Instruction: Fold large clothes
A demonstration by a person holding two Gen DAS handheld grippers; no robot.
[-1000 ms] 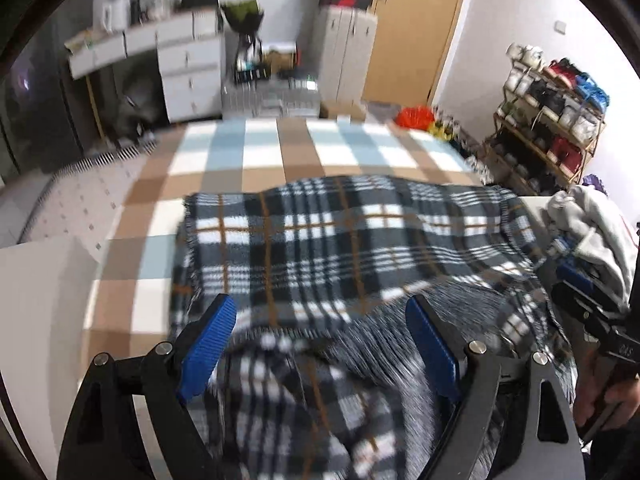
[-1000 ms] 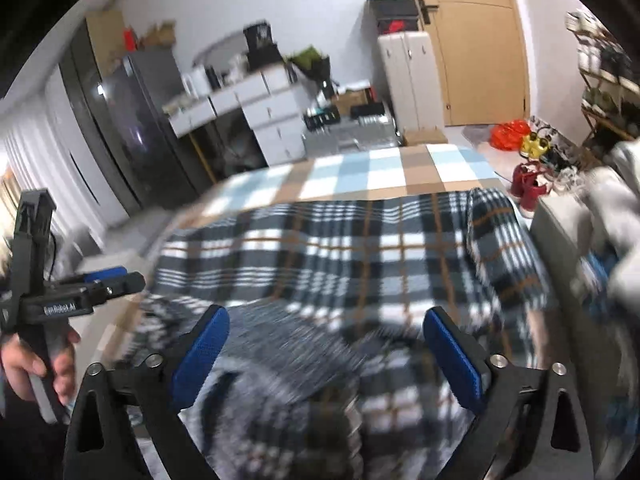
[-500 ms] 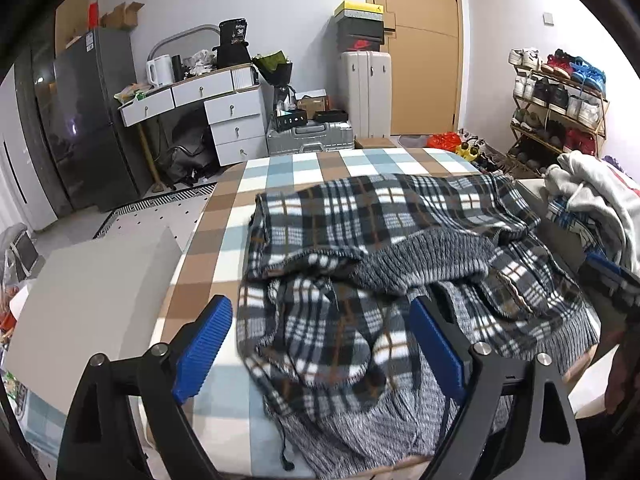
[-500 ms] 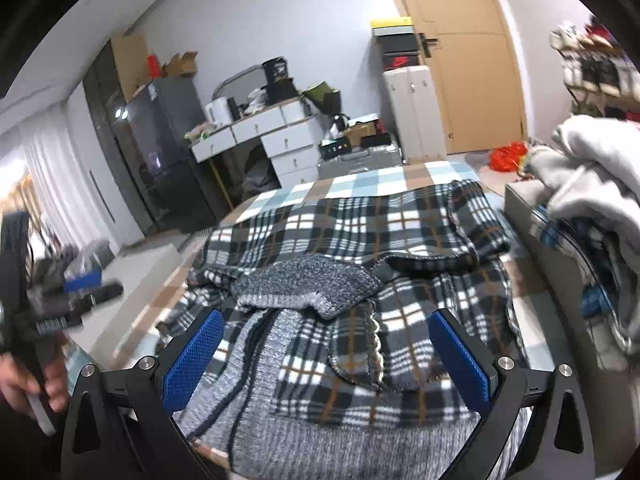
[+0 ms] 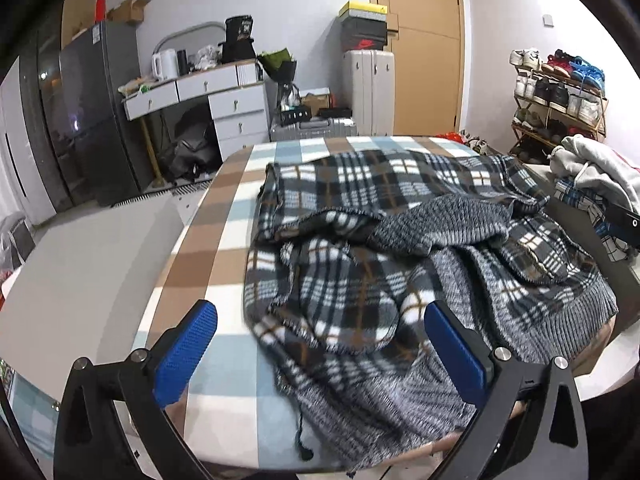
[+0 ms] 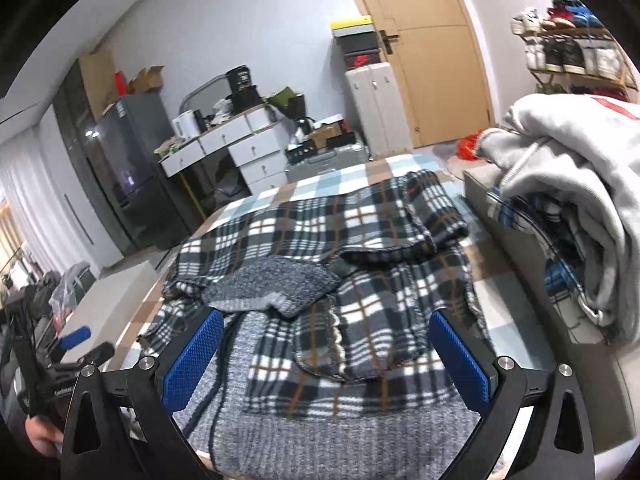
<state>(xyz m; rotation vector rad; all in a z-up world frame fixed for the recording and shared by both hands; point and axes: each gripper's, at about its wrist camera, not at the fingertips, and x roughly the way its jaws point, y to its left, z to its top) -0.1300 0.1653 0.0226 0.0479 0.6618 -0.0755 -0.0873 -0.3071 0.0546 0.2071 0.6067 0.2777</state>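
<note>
Plaid garment lies rumpled on the checked table, both grippers spread above its near edge.

Left wrist view: the left gripper (image 5: 320, 344) has its jaws far apart and opening wider, nothing pinched; its blue pads (image 5: 185, 354) hang clear of the cloth. The plaid garment (image 5: 404, 248) lies ahead of and between the jaws, bunched, its grey knit lining (image 5: 440, 224) turned up, its hem by the right-hand jaw. The checked table (image 5: 224, 216) shows bare ahead of the left-hand jaw. A pile of clothes (image 5: 592, 168) sits far right of the jaws.

Right wrist view: the right gripper (image 6: 326, 354) stands with jaws spread, gripping nothing. The garment (image 6: 360, 240) spreads ahead and between them. Beyond the left-hand jaw, a hand (image 6: 40, 436) holds the other gripper (image 6: 76, 344); the clothes pile (image 6: 576, 184) rises beyond the right-hand jaw.
</note>
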